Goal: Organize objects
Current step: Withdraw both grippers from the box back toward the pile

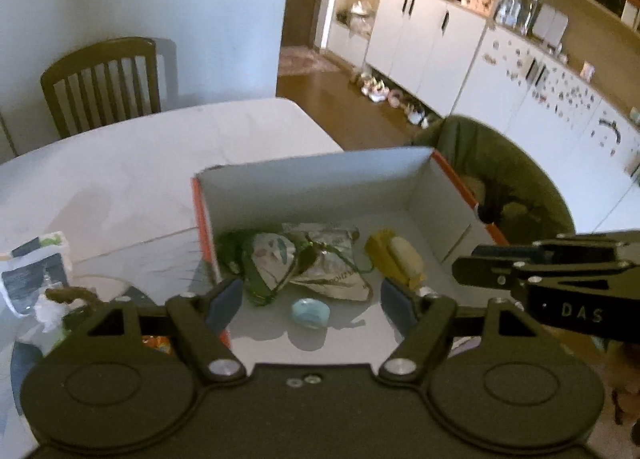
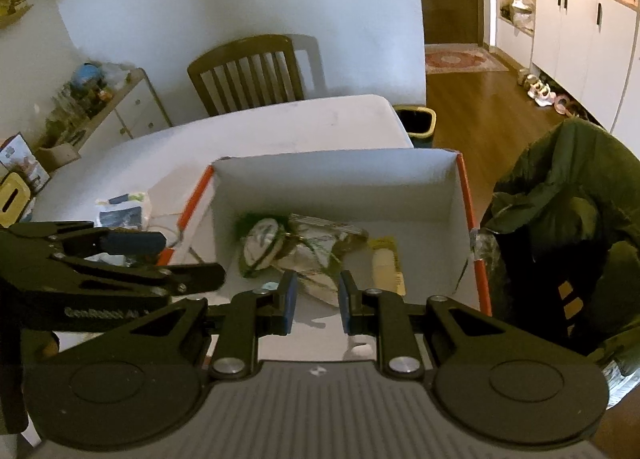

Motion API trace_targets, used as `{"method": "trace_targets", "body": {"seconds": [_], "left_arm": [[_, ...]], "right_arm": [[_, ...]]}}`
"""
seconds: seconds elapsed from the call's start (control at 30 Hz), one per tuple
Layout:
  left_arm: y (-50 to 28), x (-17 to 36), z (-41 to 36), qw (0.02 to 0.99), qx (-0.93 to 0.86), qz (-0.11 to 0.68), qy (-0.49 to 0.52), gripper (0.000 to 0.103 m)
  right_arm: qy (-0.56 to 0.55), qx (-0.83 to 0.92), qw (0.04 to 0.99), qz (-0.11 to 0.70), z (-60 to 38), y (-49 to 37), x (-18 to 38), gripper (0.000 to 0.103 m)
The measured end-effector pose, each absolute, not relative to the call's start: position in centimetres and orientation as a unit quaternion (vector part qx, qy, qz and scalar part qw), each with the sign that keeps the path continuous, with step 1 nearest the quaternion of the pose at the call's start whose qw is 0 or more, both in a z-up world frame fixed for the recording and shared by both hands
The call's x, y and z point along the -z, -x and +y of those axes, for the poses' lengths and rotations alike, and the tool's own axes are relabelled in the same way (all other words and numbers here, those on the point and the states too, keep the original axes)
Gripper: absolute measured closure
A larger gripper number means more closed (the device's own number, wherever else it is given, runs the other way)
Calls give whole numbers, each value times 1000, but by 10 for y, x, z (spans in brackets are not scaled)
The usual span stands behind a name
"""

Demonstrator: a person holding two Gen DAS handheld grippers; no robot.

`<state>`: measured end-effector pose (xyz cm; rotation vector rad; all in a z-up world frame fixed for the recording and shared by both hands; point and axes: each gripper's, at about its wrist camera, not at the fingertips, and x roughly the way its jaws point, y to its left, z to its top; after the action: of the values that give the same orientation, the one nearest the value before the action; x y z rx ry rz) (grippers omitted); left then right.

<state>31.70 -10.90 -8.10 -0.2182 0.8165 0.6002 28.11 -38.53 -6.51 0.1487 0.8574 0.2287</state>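
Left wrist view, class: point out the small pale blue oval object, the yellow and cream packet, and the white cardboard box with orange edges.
Small pale blue oval object (image 1: 310,312), left wrist view, top centre.
Yellow and cream packet (image 1: 400,259), left wrist view, cream middle.
White cardboard box with orange edges (image 1: 320,187), left wrist view, far inner wall.

Both grippers are matte black with blue pads (image 1: 228,299), silver pivot screws and round embossed discs; the right gripper (image 2: 316,301) has a ribbed grey top.

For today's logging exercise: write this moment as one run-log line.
left claw: open, empty | right claw: narrow gap, empty | box: holds blue item, wrapper
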Motion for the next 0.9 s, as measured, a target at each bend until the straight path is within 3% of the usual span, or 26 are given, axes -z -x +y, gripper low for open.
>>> {"method": "trace_targets", "body": {"seconds": [0.23, 0.33, 0.4, 0.43, 0.9], "left_arm": [[-283, 59, -115, 885, -283, 361, 80, 20], [-270, 52, -115, 889, -281, 355, 72, 17], [-261, 49, -113, 891, -279, 350, 72, 16], [-256, 48, -112, 892, -280, 349, 71, 14], [-198, 29, -82, 900, -281, 326, 68, 0]], "right_arm": [[-77, -107, 908, 398, -367, -264, 54, 82], [-75, -104, 911, 391, -357, -258, 49, 71], [-79, -101, 914, 385, -350, -253, 47, 55], [-79, -101, 916, 380, -346, -251, 46, 51], [-92, -103, 923, 359, -287, -236, 34, 27]]}}
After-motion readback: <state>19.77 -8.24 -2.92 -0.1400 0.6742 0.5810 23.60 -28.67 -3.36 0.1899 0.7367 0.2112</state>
